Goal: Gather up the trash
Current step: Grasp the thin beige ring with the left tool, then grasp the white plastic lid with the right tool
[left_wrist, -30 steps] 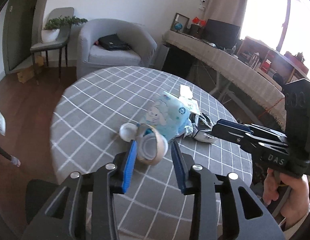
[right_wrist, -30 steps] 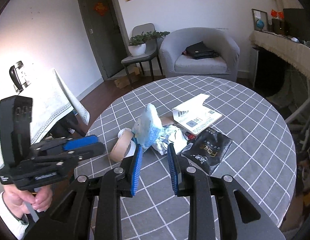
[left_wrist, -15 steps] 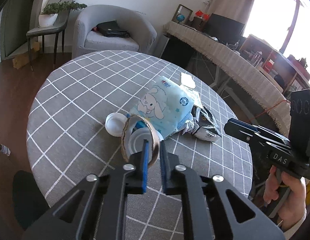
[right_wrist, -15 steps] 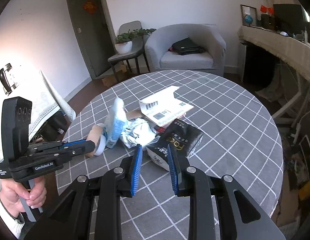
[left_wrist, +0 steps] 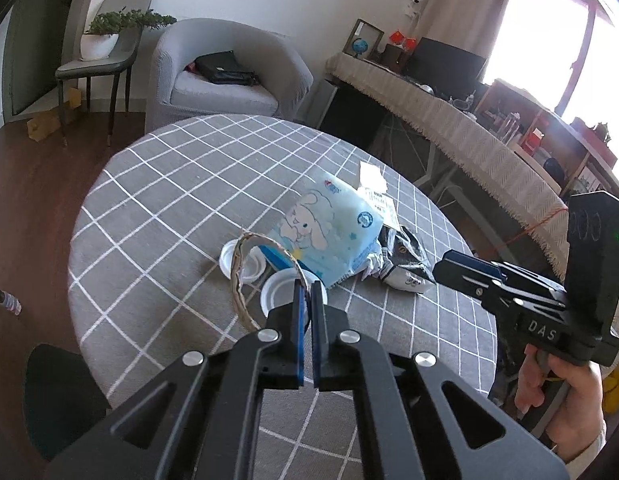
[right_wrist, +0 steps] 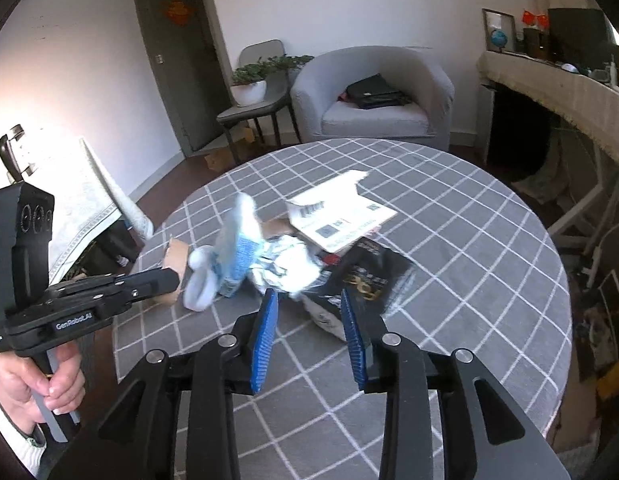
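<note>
You are now pinching the cardboard tape ring (left_wrist: 265, 276) in your left gripper (left_wrist: 305, 300), whose jaws have closed from wide apart down to a thin gap on the ring's rim. The ring is tilting up off the counter (left_wrist: 157, 208), just in front of the blue tissue pack (left_wrist: 329, 232), with 2 white lids (left_wrist: 245, 264) lying under and beside it. That probably means the first piece of trash is secured and ready to lift away. Behind the pack are lying the black pouch (right_wrist: 373, 276) and torn envelope (right_wrist: 341, 216). Your right gripper (right_wrist: 309, 320) is opening wider over that pouch, holding nothing.
</note>
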